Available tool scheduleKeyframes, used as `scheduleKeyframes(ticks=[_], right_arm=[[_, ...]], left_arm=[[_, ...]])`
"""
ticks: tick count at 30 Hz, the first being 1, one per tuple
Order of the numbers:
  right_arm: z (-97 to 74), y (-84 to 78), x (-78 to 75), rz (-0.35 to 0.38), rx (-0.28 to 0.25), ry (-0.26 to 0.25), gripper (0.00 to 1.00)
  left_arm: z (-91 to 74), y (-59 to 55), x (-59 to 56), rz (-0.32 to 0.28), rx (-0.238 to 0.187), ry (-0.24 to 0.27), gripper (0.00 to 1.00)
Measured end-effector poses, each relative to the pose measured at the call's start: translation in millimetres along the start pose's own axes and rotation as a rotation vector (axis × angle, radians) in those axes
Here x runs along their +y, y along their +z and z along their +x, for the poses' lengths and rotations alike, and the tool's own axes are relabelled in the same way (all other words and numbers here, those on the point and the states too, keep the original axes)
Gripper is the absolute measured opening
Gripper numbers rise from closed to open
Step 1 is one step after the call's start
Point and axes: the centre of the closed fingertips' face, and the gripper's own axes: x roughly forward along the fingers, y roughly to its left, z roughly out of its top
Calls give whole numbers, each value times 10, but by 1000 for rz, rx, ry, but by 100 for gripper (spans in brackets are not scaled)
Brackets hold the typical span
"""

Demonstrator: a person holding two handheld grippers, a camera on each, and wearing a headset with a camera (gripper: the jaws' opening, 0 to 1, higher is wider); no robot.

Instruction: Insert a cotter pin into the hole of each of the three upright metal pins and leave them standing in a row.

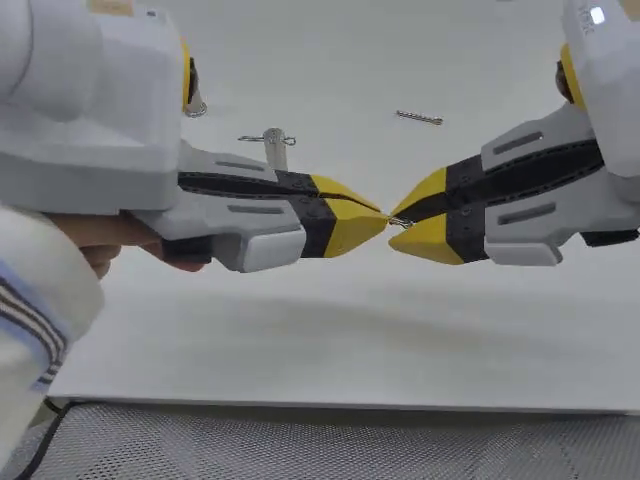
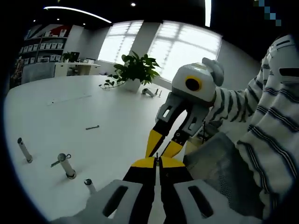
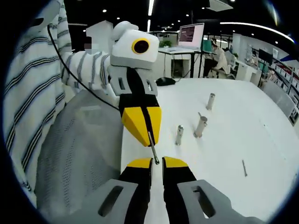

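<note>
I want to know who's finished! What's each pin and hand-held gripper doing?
Left hand-held gripper: shut on held cotter pin.
Right hand-held gripper: open around that pin's end.
Middle upright pin: standing, cotter pin through it.
Other two upright pins: standing, without cotter pins.
Spare cotter pin: lying loose on table.

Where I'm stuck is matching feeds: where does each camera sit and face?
Head view: on the headset, facing down at the bench; striped sleeve shows.
Left gripper view: on the left hand-held gripper, facing the right hand-held gripper and striped sleeve.
Right gripper view: on the right one, facing the left one and a striped sleeve.
Shared: the cotter pin between the tips, three metal pins.
</note>
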Motion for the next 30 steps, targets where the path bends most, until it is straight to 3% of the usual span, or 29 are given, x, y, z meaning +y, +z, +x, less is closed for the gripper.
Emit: scheduleKeyframes(ticks=[1,5,14,16,21,30], right_arm=[[1,3,8,3,-2,3,8],[6,0,36,-8,5,14,5],[-19,7,92,-27,17,35,4],[-19,-5,108,-27,24,41,4],[-11,-31,182,-55,56,75,3],[19,-19,255,-71,81,90,2]], left_arm=[[1,7,-15,-14,-6,-9,0],[-2,26,-41,19,-10,-22,0],[-11,-17,-89,163,3,-36,0],[-7,-37,-92,197,12,-38,0],[11,-161,-78,284,83,-42,1],[-14,-247,-28,287,124,-28,1]])
